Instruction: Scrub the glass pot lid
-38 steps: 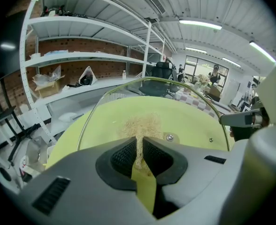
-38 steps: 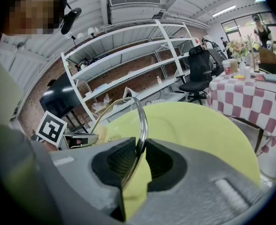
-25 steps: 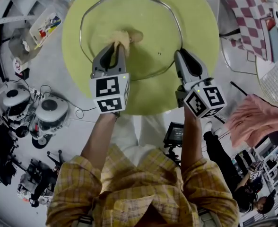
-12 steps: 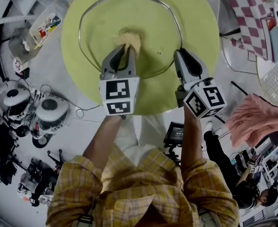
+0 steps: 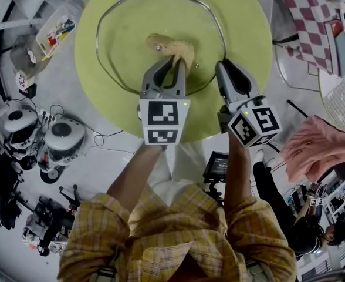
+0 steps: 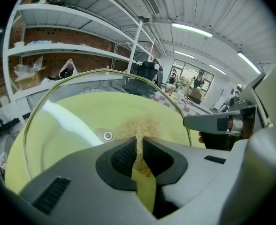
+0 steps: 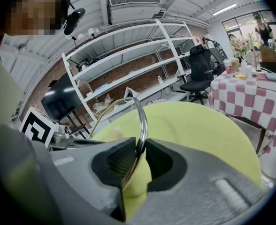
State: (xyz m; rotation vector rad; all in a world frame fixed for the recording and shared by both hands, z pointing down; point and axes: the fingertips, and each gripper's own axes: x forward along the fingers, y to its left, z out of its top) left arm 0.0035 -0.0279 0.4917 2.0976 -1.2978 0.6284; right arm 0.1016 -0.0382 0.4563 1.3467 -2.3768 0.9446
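Between the jaws of the left gripper (image 6: 139, 144) we held a tan scrub pad (image 6: 139, 124), pinched tight. Its frayed end was pressed on the glass pot lid (image 5: 125, 34), just beside the small centre screw (image 5: 158, 48). Our right gripper (image 7: 139, 154) had its jaws clamped on the lid's metal rim (image 7: 142, 114) at the near right edge. The lid lay over the round yellow-green table (image 5: 252, 34). Both grippers sat close together. Beyond the table we saw a checked tablecloth (image 5: 304, 16) and white shelving (image 7: 128, 55).
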